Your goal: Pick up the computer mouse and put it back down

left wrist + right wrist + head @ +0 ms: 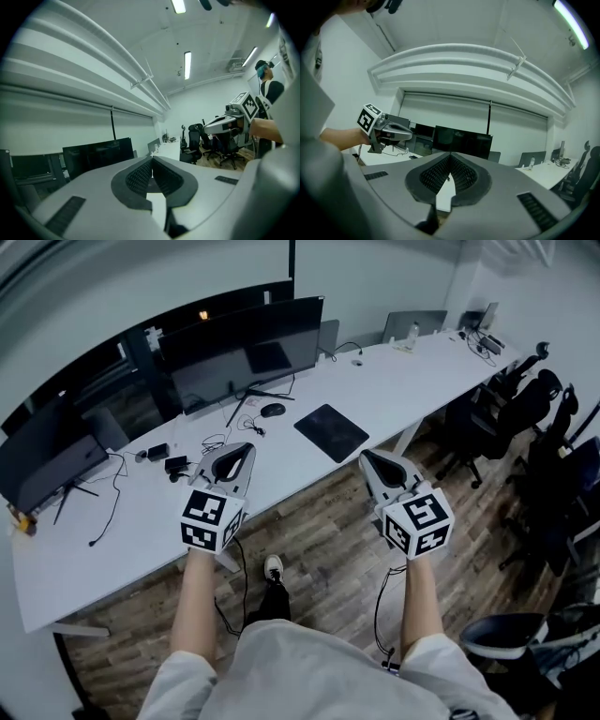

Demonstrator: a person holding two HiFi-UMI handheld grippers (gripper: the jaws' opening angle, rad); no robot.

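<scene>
Overhead, left gripper and right gripper hover at the white desk — both clenched, empty — mouse lying beyond, near a dark mat.

We hold our left forearm and right forearm out side by side. Our left gripper and right gripper point forward, nearly level, jaws closed together, empty.

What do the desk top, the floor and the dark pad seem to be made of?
Desk top: smooth white laminate, probably; even matt surface.
Floor: wood or wood-look planks; brown grain, plank seams.
Dark pad: likely fabric or rubber; thin, flat, dull black.
</scene>
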